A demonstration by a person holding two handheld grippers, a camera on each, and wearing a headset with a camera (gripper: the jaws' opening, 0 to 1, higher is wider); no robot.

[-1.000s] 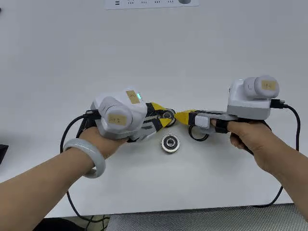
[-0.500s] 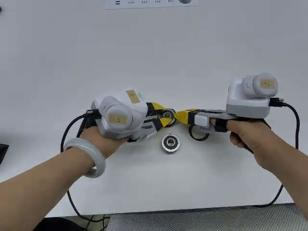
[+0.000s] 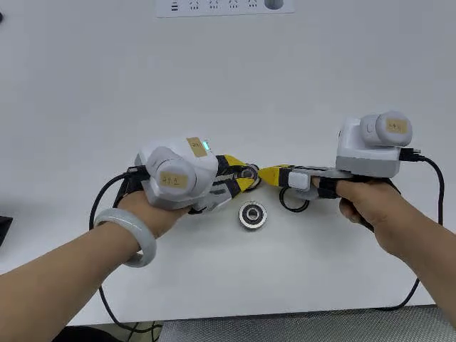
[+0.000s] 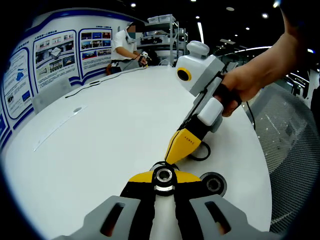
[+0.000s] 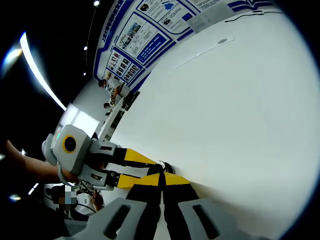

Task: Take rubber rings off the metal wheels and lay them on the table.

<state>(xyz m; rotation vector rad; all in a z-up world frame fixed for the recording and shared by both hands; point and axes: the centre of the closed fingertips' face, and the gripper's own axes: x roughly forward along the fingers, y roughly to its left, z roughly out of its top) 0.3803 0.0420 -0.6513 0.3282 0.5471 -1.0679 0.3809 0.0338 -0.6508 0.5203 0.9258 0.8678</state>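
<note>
My left gripper (image 3: 242, 175) is shut on a small metal wheel (image 3: 249, 172), held just above the table; in the left gripper view the wheel (image 4: 164, 177) sits between the yellow jaws. My right gripper (image 3: 265, 173) comes in from the right, shut, its yellow tips pinched on the black rubber ring at the wheel's rim (image 5: 165, 167). A second metal wheel (image 3: 251, 214) with its black ring lies flat on the table below the two grippers. A loose black rubber ring (image 3: 291, 200) lies on the table under the right gripper.
The white table (image 3: 228, 92) stretches wide and bare beyond the grippers. Black cables (image 3: 107, 192) trail from both grippers, one looping at the right (image 3: 436, 214). The table's front edge (image 3: 285, 313) is close to the person. A power strip (image 3: 221, 6) sits at the far edge.
</note>
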